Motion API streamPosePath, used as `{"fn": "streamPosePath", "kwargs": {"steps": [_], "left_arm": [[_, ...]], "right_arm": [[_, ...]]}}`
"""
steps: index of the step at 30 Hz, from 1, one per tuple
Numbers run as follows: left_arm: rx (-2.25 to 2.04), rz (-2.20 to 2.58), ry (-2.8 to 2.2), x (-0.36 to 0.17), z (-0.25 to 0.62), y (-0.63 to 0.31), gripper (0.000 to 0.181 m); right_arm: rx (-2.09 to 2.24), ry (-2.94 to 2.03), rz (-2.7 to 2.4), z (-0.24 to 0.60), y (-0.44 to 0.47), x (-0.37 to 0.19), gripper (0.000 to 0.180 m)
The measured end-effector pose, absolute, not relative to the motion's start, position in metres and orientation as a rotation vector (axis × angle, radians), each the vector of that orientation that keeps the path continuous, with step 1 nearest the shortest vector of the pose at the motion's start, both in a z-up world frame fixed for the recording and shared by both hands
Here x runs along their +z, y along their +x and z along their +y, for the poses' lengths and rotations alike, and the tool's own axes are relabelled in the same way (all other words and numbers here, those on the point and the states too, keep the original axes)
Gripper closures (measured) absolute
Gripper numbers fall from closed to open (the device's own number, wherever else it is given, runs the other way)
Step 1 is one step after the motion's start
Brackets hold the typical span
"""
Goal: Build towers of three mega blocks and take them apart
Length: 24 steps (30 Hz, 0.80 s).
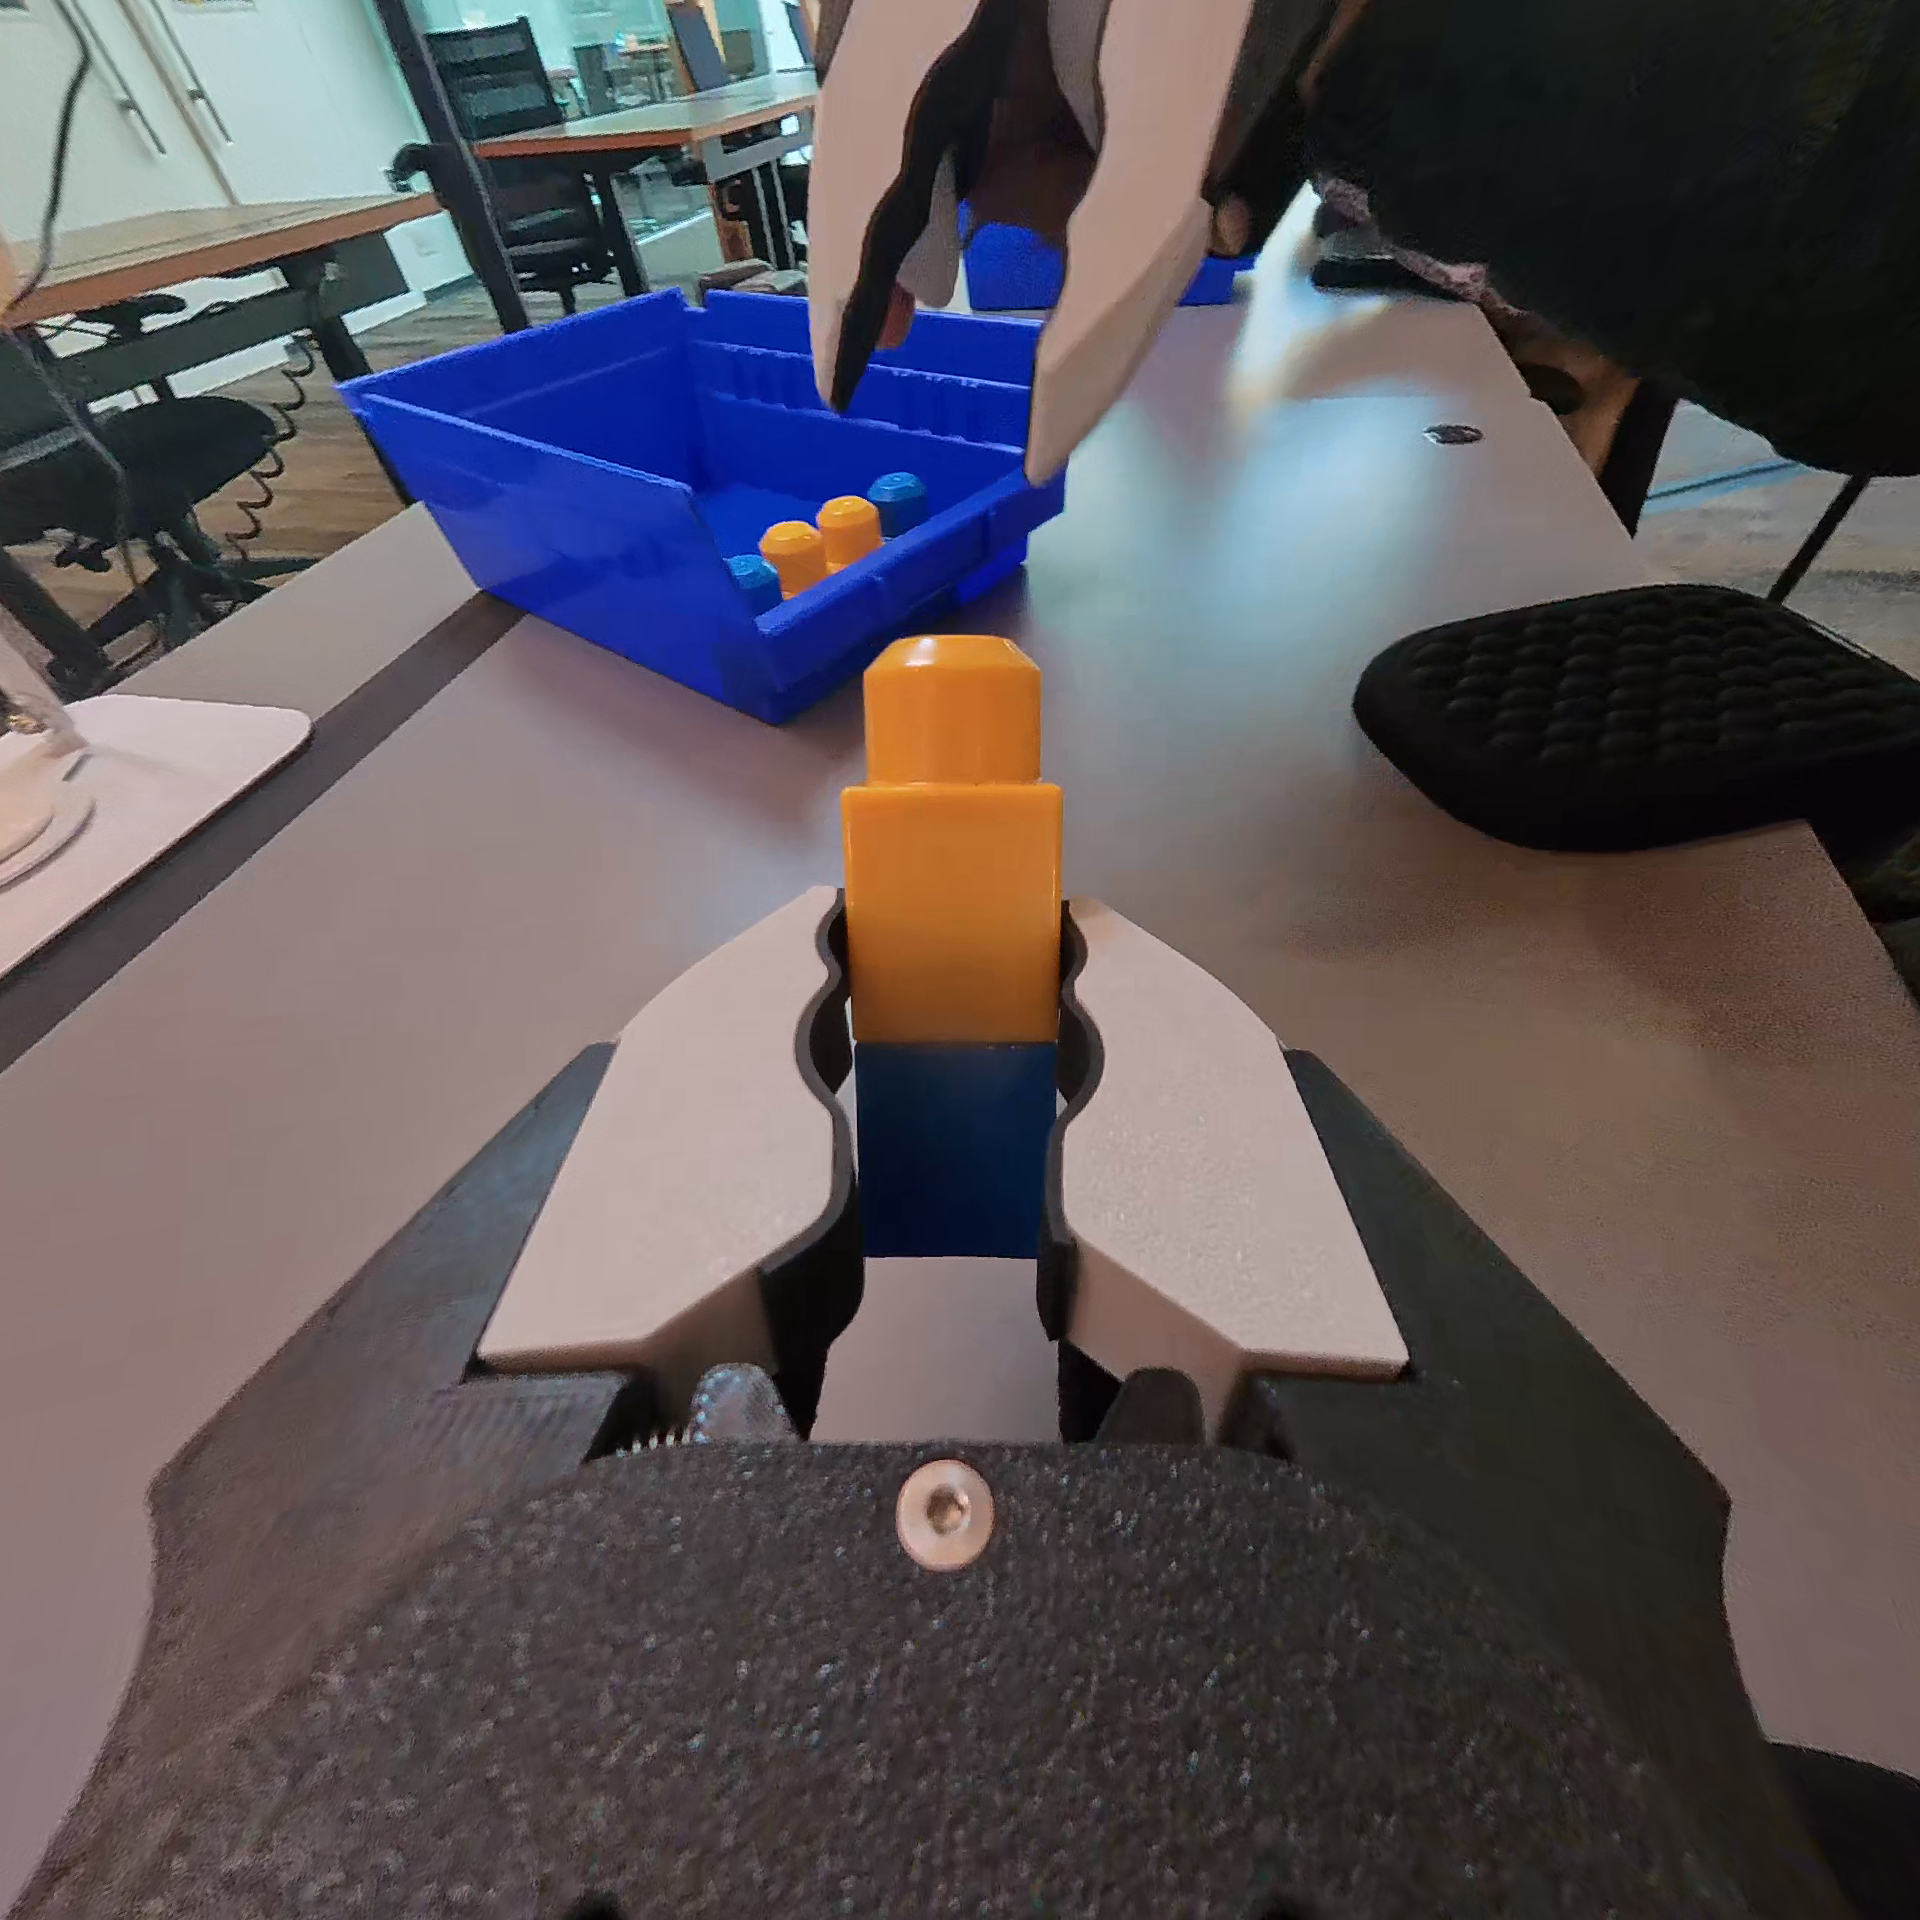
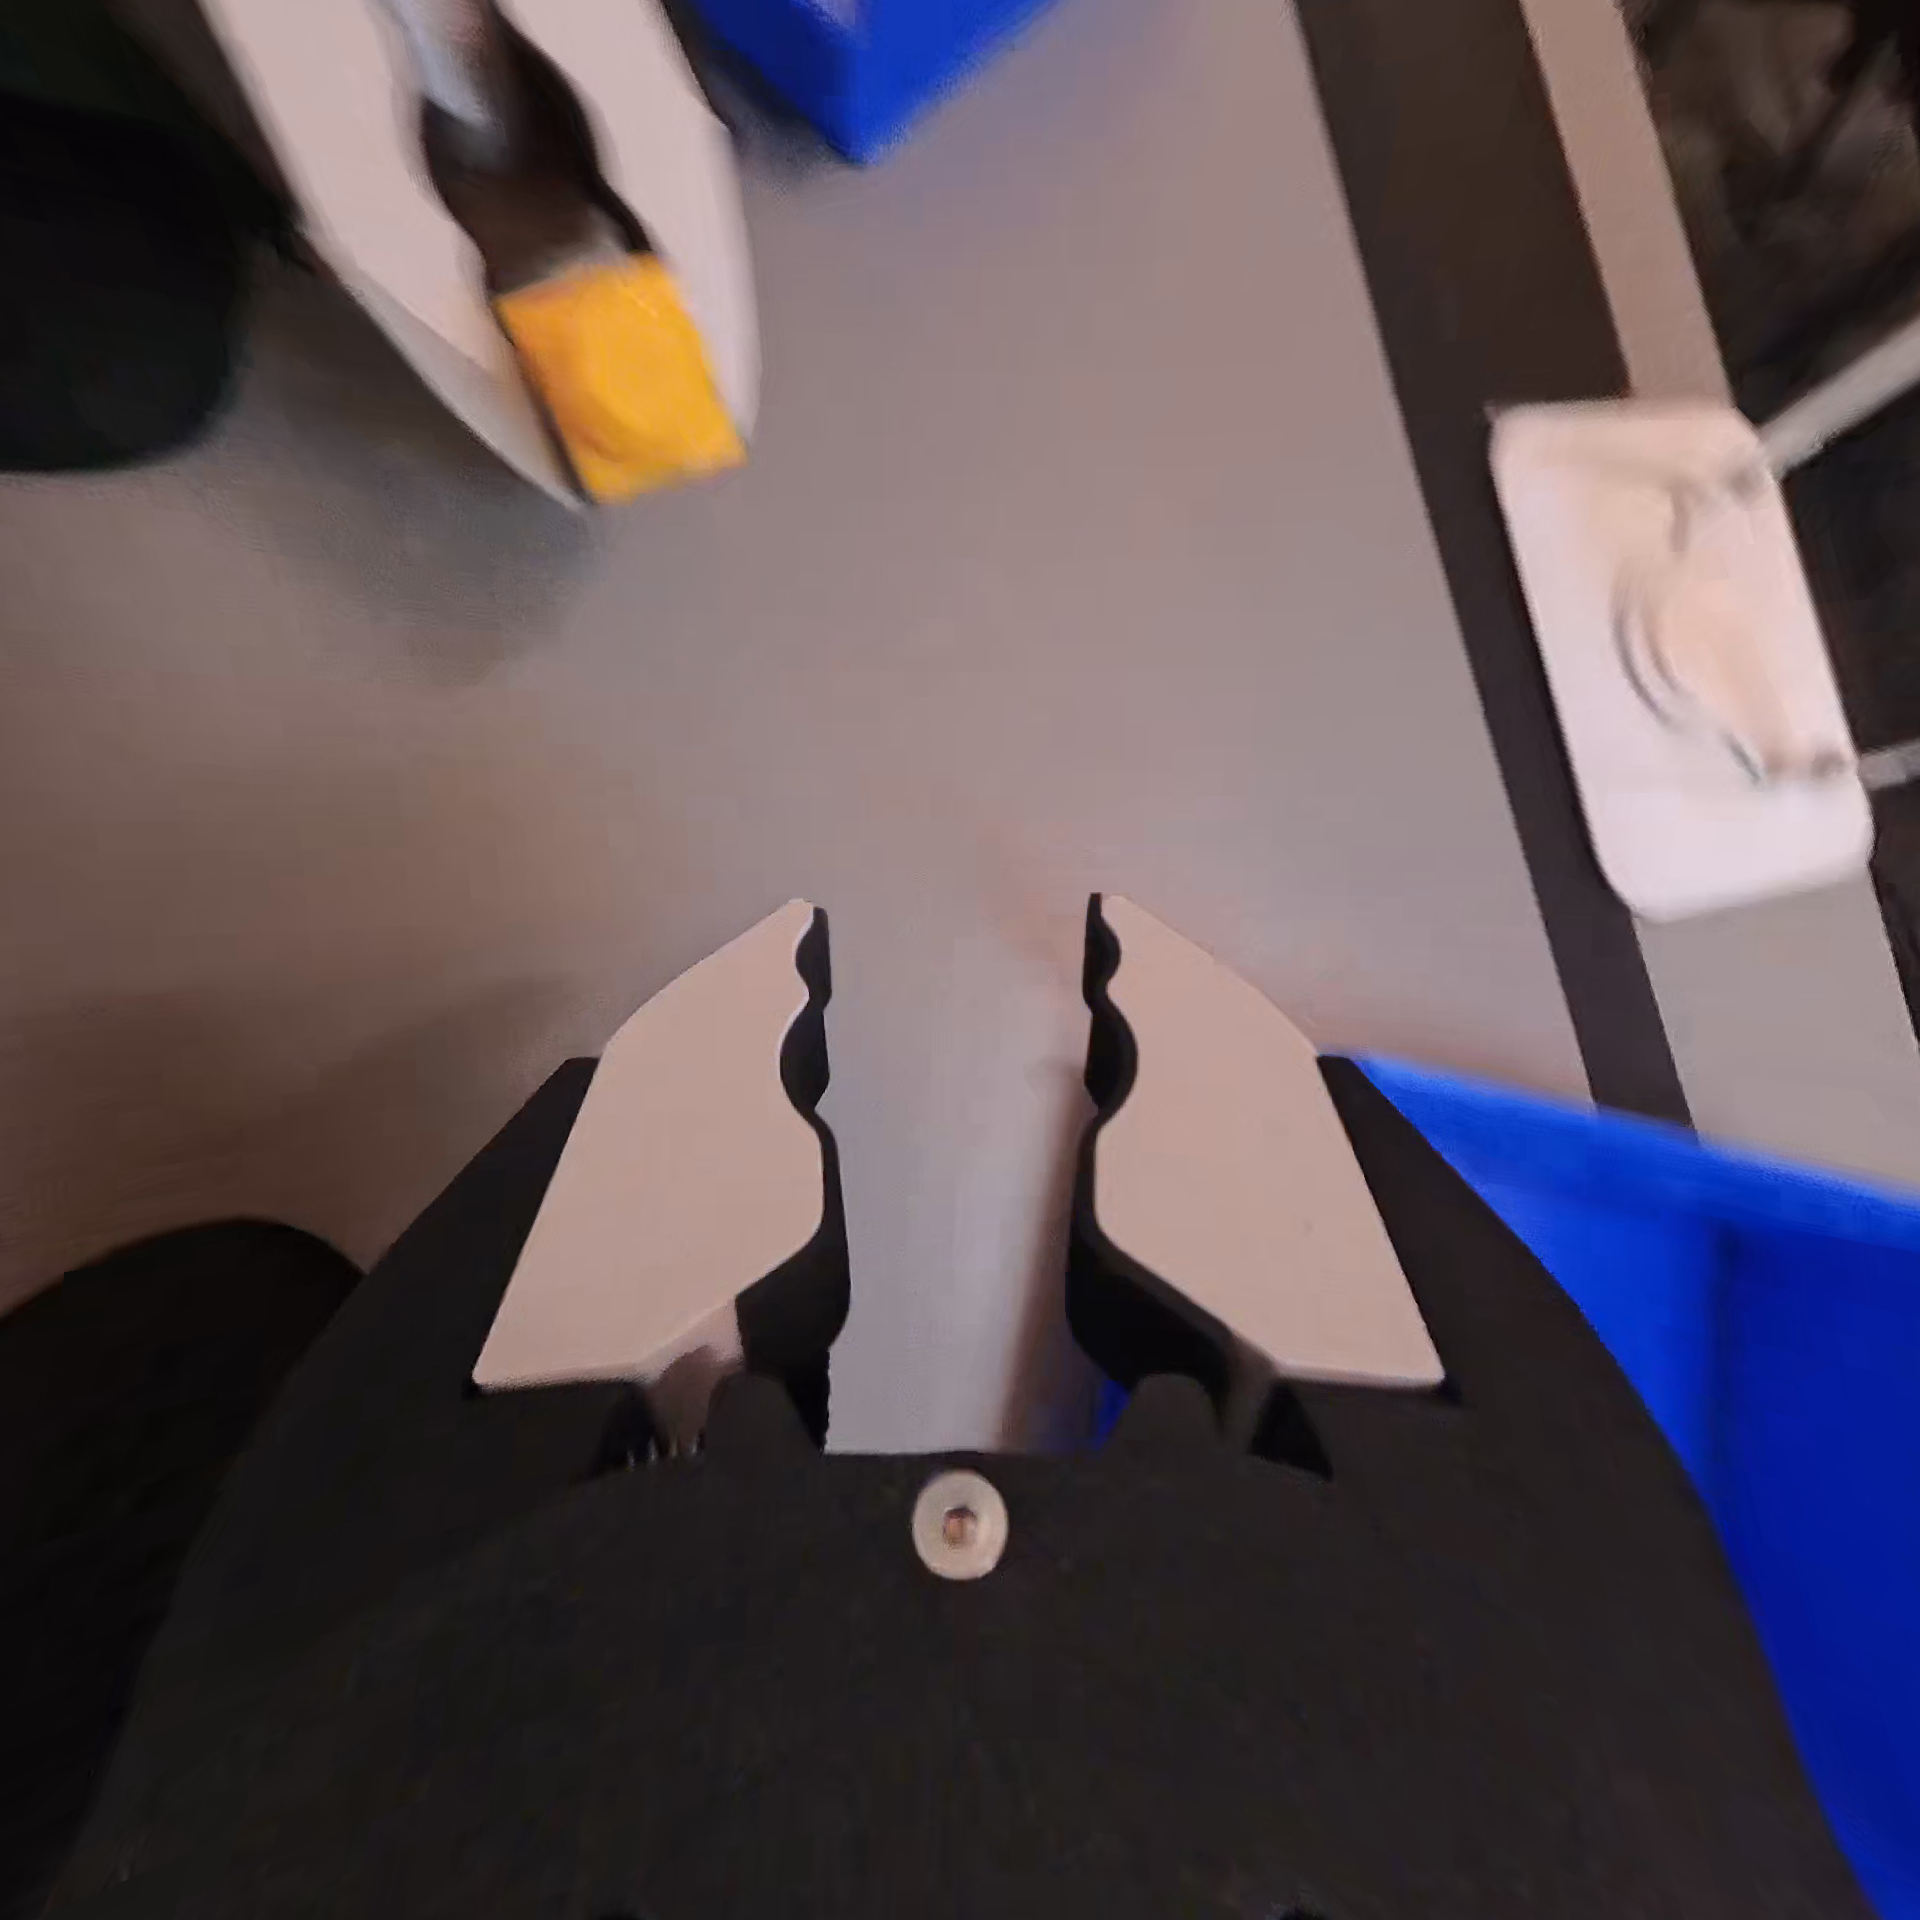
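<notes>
**Two Blocks Up, One to Go**

The left tool (image 1: 954,1070) pinches an orange-on-blue stack (image 1: 951,997) above the tabletop (image 1: 520,883), long axis pointing forward. The right tool (image 2: 956,914) hangs spread and empty — spare blocks (image 1: 821,540) lie in the blue bin (image 1: 582,499) beyond, apparently nearer the right tool.

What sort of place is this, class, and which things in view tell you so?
Most likely an open-plan office: long wooden desks and black swivel chairs fill the background, with glass partitions behind them. The work happens on a grey desk.
</notes>
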<state>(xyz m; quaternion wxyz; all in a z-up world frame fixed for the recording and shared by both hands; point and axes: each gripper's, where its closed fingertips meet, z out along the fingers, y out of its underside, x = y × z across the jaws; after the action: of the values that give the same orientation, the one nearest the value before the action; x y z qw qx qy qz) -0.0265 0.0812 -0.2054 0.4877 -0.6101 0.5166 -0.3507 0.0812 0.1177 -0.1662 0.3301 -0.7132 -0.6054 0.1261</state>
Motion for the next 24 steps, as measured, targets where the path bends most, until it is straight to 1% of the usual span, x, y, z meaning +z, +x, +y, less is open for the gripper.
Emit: {"fn": "streamPosePath", "kwargs": {"steps": [6, 8, 9, 13, 15, 16, 18, 22, 24], "left_arm": [[-0.839, 1.367, -1.446, -0.212, 0.062, -0.014, 0.144], [-0.837, 1.396, -1.441, -0.215, 0.058, -0.012, 0.144], [-0.835, 1.401, -1.446, -0.217, 0.058, -0.012, 0.145], [-0.857, 1.414, -1.411, -0.216, 0.055, -0.012, 0.144], [-0.832, 1.425, -1.413, -0.219, 0.058, -0.014, 0.13], [-0.825, 1.421, -1.43, -0.221, 0.06, -0.015, 0.127], [-0.791, 1.418, -1.443, -0.224, 0.064, -0.017, 0.144], [-0.803, 1.413, -1.429, -0.211, 0.062, -0.016, 0.145], [-0.658, 1.468, -1.533, -0.235, 0.076, -0.03, 0.145]], "right_arm": [[0.452, -1.691, -1.78, 0.066, 0.0, -0.189, 0.13], [0.49, -1.668, -1.797, 0.06, -0.012, -0.193, 0.135], [0.5, -1.657, -1.808, 0.058, -0.015, -0.194, 0.144], [0.543, -1.646, -1.823, 0.054, -0.016, -0.194, 0.148], [0.542, -1.656, -1.808, 0.057, -0.011, -0.192, 0.148], [0.545, -1.66, -1.794, 0.059, -0.008, -0.189, 0.148], [0.587, -1.666, -1.768, 0.059, -0.003, -0.183, 0.148], [0.586, -1.657, -1.787, 0.055, 0.01, -0.171, 0.15], [0.562, -1.608, -1.703, 0.068, 0.023, -0.137, 0.15]]}}
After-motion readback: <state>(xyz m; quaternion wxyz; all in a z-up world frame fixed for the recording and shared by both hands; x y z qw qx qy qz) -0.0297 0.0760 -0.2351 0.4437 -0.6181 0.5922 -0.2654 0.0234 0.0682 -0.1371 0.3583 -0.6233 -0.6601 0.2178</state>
